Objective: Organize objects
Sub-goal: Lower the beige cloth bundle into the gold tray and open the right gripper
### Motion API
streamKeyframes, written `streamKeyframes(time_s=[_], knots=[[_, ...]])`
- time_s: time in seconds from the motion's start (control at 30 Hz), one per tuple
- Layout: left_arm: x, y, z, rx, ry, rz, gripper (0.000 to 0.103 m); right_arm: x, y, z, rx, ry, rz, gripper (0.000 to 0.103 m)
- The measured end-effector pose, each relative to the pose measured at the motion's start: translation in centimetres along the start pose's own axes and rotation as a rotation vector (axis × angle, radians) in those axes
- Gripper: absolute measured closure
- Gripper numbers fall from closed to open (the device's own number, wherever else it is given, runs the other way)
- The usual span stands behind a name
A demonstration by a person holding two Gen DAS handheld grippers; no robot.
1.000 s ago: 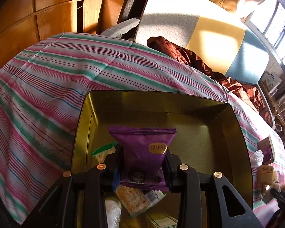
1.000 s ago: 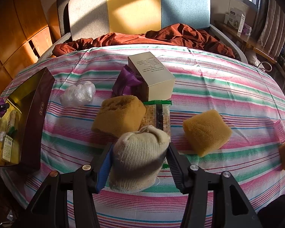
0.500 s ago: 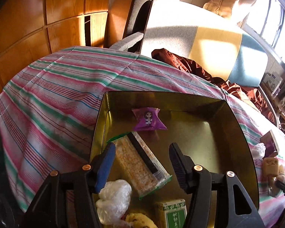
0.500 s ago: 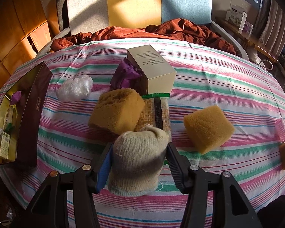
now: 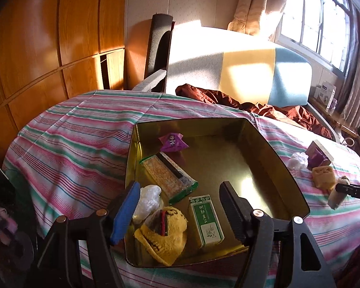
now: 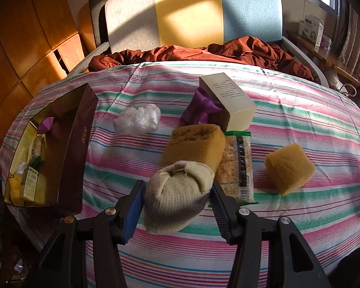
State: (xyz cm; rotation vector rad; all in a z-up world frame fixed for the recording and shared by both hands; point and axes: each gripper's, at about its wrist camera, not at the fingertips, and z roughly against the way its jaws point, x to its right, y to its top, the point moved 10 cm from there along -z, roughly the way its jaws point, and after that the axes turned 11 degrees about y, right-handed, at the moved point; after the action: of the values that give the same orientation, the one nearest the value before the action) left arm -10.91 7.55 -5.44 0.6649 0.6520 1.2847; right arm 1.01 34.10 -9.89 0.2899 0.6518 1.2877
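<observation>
An open gold tin (image 5: 285,168) on the striped cloth holds a purple snack packet (image 5: 172,141), a cracker pack (image 5: 168,177), a green box (image 5: 206,220), a yellow knit item (image 5: 163,235) and a crumpled plastic bag (image 5: 147,199). Above the tin's near end my left gripper (image 5: 178,192) is empty, its jaws opening wide. My right gripper (image 6: 177,186) has its jaws closing on a beige rolled sock (image 6: 175,192), both pads pressing on it. That sock hangs just above the cloth, in front of a sponge. The tin (image 6: 76,144) lies far to its left.
Loose on the cloth lie two tan sponges (image 6: 194,144) (image 6: 289,168), a cream box (image 6: 228,103) leaning on a purple packet (image 6: 199,110), a clear plastic bag (image 6: 138,120) and a second cracker pack (image 6: 237,168). A bed with a rust blanket (image 6: 204,50) stands behind.
My left gripper let go of the purple packet, which now lies at the tin's far end, then opened and drew back and up. The right gripper shifted a little with the sock.
</observation>
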Motion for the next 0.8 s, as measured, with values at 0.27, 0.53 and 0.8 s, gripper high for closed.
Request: streamKeyframes(time_s=[0.27,0.53,0.8], knots=[[-1.0,-1.5,0.7,-0.012,0.001,0.018,0.031,-12.2,1.9,-1.4,0.016,0.167,0.165,0.050],[-2.3,-2.4,0.4,-0.038,-0.004,0.054,0.030,-17.0,1.9,-5.6,-0.056,0.198,0.215,0.069],[-3.1,-2.9,-0.1,-0.052,-0.008,0.083,0.029,-15.0,1.4,-5.4,-0.049,0.227,0.116,0.064]])
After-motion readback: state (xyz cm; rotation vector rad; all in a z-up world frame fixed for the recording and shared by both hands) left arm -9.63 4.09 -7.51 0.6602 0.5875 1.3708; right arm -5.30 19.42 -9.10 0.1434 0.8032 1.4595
